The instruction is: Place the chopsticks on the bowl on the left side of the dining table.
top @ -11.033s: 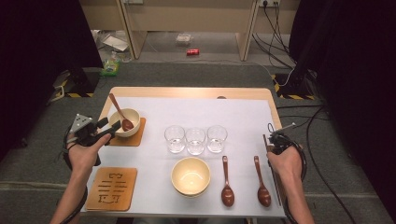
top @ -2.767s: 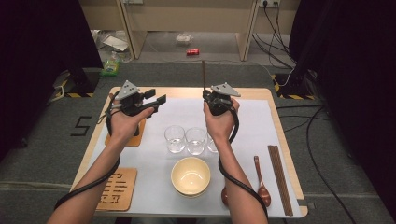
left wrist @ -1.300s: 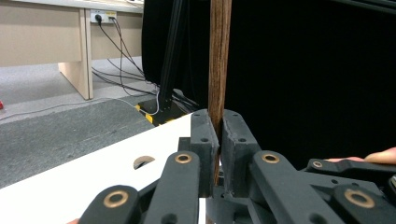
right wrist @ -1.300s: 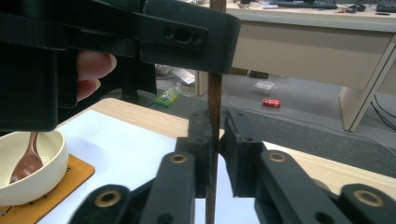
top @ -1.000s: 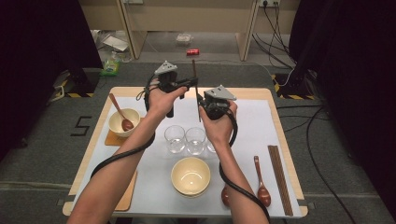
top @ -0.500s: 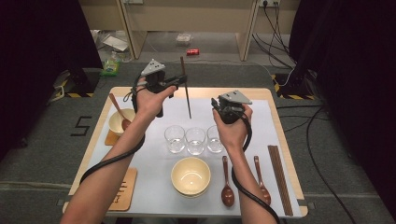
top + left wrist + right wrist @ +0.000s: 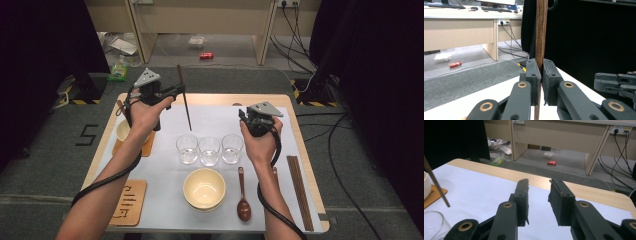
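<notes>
A: In the high view, where is the chopstick (image 7: 183, 97)?

B: It is over the far left part of the table (image 7: 210, 97), in the air. The left gripper (image 7: 176, 91) holds it almost upright, low end pointing down at the white cover, a little beyond the three glasses (image 7: 209, 149).

A: And the right gripper (image 7: 248, 119)?

B: It hangs over the far right part, beyond the right glass, with nothing in it. I think it is kept apart so the chopstick can travel freely.

A: What does the left gripper view show?

B: The two black jaws are pressed on the brown chopstick (image 7: 541, 32), which stands straight up between them. Such a tight grip near the middle probably keeps it from swinging.

A: And the right gripper view?

B: The jaws stand moderately apart and have just been opening; only the bare table edge (image 7: 584, 188) lies beyond the gap. At the left I see the chopstick's low end (image 7: 437, 186), above a glass rim (image 7: 434, 223).

A: Where does it belong?

B: Perhaps beside the pair of chopsticks (image 7: 299, 192) at the near right edge, but this is my guess.
</notes>
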A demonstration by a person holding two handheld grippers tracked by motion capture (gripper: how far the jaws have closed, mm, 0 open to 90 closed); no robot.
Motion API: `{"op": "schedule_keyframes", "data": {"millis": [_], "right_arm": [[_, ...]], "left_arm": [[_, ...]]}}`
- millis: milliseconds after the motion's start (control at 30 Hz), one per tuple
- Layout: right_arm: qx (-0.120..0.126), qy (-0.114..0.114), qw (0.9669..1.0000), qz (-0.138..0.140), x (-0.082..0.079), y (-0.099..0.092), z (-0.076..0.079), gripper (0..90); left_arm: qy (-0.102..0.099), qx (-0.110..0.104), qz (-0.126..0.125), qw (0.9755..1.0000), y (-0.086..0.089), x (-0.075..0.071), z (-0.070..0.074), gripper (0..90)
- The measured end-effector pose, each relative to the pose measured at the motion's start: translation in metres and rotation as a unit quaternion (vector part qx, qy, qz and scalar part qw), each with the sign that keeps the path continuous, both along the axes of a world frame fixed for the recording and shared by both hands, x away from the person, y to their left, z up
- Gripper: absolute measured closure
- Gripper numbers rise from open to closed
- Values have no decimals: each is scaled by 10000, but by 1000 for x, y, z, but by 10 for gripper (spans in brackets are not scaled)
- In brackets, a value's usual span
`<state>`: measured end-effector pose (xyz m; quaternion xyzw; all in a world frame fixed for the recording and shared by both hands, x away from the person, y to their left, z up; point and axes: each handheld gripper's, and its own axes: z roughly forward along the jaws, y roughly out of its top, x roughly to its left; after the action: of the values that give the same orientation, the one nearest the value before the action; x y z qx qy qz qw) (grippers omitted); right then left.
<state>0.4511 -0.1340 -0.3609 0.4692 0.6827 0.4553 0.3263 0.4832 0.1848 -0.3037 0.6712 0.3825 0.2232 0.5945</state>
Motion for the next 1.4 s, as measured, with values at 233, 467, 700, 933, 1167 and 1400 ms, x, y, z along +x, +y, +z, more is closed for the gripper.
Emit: {"op": "schedule_keyframes", "data": {"millis": [233,467,700,933,1167,1400], "right_arm": [[46,43,9999,-103,-4,-8,-5,674],[85,117,9996,-245,-7,-17,-13,673],[80,173,9994,-302,-8,-23,-18,670],[117,225,9991,-335,-11,-26,-23,670],[114,262,9990,-350,-12,-28,-25,670],[120,282,9989,-368,-13,-29,-28,670]], "left_arm": [[7,38,155,9999,16,-11,1,840],[66,74,311,9995,34,-22,-3,840],[67,85,425,9990,49,-33,-4,840],[76,72,487,9988,62,-41,-5,840],[103,42,558,9984,81,-52,-8,840],[203,158,731,9970,103,-65,-15,840]]}}
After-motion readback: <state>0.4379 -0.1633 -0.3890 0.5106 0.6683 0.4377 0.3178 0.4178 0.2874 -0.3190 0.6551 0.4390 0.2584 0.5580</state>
